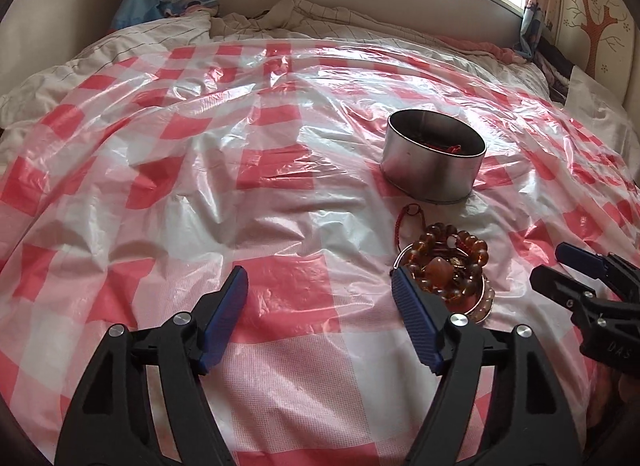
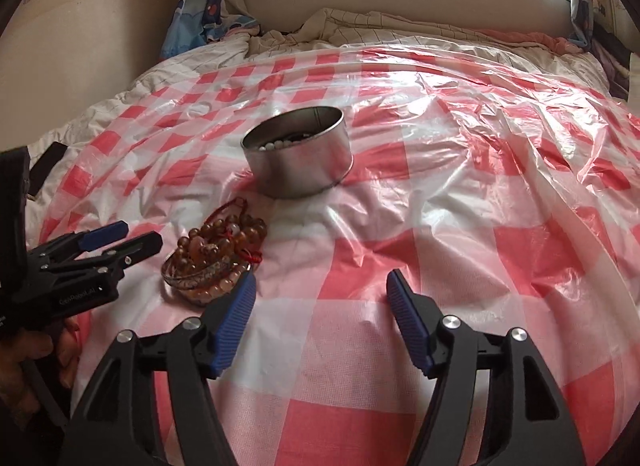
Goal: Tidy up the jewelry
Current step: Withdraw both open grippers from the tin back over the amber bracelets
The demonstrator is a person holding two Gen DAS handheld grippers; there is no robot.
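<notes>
One metal tin (image 1: 434, 155) stands right of frame centre on the bed's checked plastic sheet (image 1: 200, 169), one heap of beaded bracelets (image 1: 448, 266) just below it, between two spread, empty tongs: left tongs (image 1: 320, 290), right tongs (image 2: 320, 290).

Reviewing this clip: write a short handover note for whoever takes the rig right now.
Left gripper: jaws open, empty, just left of the bracelet pile.
Right gripper: jaws open, empty, just right of the pile.
The pile lies on the checked plastic sheet, in front of the round metal tin.
Done: some beads and a red cord already in the tin.
Left: move the pile into the tin.
</notes>
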